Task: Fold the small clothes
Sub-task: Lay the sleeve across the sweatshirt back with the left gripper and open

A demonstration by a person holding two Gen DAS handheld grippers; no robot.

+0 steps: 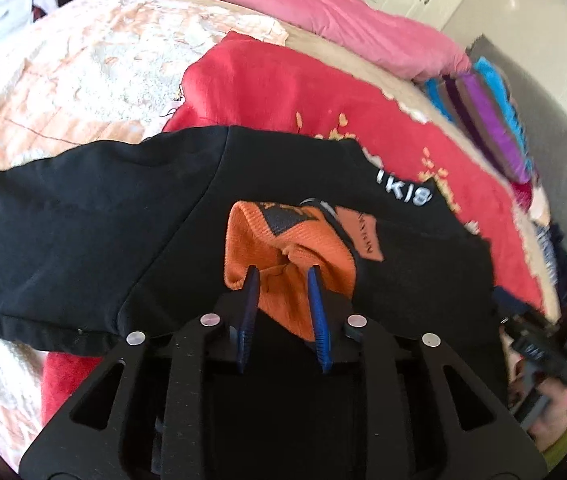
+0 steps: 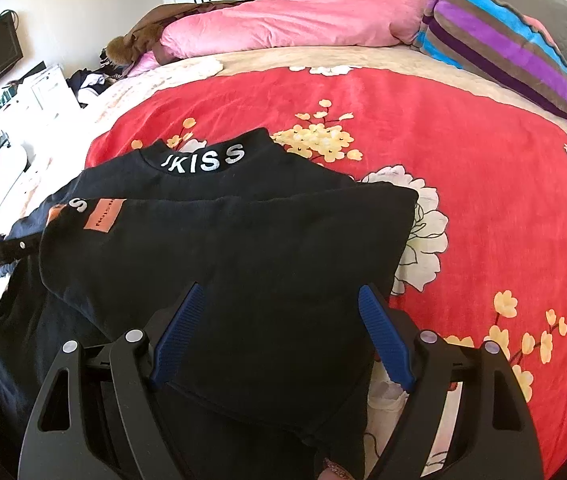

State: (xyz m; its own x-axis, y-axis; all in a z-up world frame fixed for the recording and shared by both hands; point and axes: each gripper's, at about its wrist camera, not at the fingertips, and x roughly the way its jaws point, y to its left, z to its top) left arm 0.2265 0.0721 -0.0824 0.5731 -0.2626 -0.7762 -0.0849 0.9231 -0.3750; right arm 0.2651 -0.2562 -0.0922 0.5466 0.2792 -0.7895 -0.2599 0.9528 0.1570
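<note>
A small black sweatshirt (image 1: 103, 220) with white collar lettering and an orange cuff (image 1: 283, 248) lies on a red flowered blanket (image 1: 283, 92). My left gripper (image 1: 283, 276) is shut on the bunched orange cuff, its blue fingers (image 1: 249, 308) pinching the fabric. In the right wrist view the same sweatshirt (image 2: 243, 248) lies partly folded, collar (image 2: 203, 160) away from me. My right gripper (image 2: 283, 300) is open, its blue fingers (image 2: 383, 336) spread on either side of the black fabric near the bottom edge, gripping nothing.
A pink duvet (image 2: 283, 24) runs along the far side of the bed. A striped blue and purple pillow (image 2: 503, 48) lies at the far right. A peach fleece cover (image 1: 83, 60) lies to the left. Furniture and clutter (image 2: 23, 92) stand beyond the left bed edge.
</note>
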